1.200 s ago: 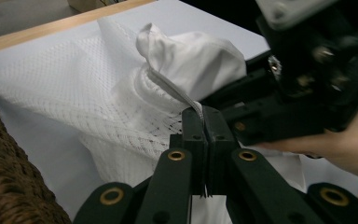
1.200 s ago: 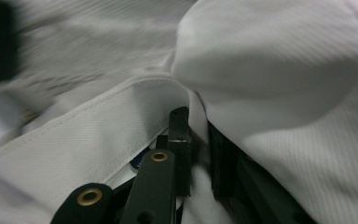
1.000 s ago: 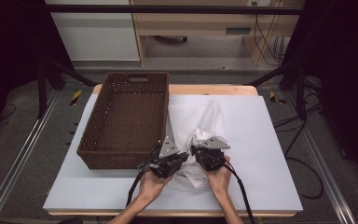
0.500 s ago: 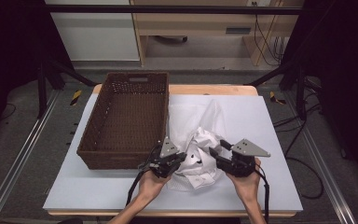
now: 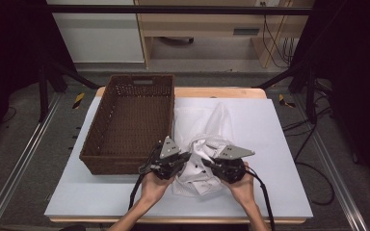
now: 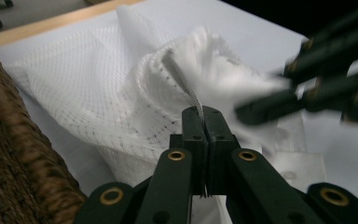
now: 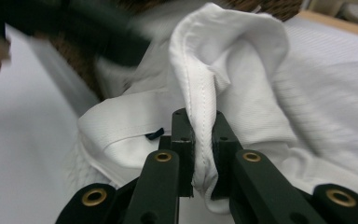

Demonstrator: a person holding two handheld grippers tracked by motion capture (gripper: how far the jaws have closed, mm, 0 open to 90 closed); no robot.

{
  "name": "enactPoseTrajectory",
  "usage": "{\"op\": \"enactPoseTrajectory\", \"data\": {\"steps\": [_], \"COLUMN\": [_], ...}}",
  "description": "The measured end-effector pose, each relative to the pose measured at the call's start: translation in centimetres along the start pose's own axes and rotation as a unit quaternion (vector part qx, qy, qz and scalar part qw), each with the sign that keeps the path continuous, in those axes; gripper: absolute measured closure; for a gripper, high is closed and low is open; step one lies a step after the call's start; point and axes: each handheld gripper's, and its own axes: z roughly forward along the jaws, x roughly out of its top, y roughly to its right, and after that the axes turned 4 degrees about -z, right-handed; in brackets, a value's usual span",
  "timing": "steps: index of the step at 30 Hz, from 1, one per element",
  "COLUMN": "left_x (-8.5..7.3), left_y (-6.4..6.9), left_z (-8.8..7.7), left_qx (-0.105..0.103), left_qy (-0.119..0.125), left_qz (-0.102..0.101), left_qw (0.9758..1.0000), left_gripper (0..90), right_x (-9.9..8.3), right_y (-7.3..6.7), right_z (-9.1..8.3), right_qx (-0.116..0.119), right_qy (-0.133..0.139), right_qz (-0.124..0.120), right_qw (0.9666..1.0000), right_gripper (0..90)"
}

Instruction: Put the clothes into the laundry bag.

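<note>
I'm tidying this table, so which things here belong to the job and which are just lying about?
In the job:
white shirt
mesh bag
left hand-held gripper
right hand-held gripper

Lying about:
wicker basket
cables on the floor

Crumpled white shirt [image 5: 200, 166] in mesh bag [image 5: 219, 122] beside basket [image 5: 130, 120]

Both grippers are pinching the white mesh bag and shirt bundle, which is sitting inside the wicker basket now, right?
Not inside. In the high view the white bundle lies on the white table sheet beside the wicker basket, on its right. The rest holds: the left gripper pinches the mesh bag's edge, and the right gripper pinches a shirt fold.
</note>
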Motion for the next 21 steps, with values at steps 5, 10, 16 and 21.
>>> {"op": "enactPoseTrajectory", "data": {"steps": [5, 10, 16, 21], "left_x": [0.4, -0.4, -1.7, -2.1], "left_y": [0.8, 1.7, 1.0, 0.8], "left_z": [-0.5, -0.7, 0.7, 1.7], "left_qx": [-0.014, -0.011, -0.003, 0.001], "left_qy": [0.013, 0.003, -0.026, -0.036], "left_qz": [0.019, 0.039, 0.025, 0.019], "left_qw": [0.9996, 0.9992, 0.9993, 0.9992], "left_gripper": [88.4, 88.3, 88.2, 88.2], "right_x": [-0.3, 0.0, -0.2, -0.4], "right_y": [-0.6, 1.2, 1.9, 1.0], "right_z": [2.5, 3.9, 2.6, -0.6], "right_qx": [-0.017, -0.143, -0.144, -0.084], "right_qy": [-0.038, -0.009, 0.006, 0.008], "right_qz": [0.008, 0.053, 0.063, 0.050], "right_qw": [0.9991, 0.9882, 0.9876, 0.9952], "right_gripper": [84.4, 83.9, 67.9, 48.5]}}
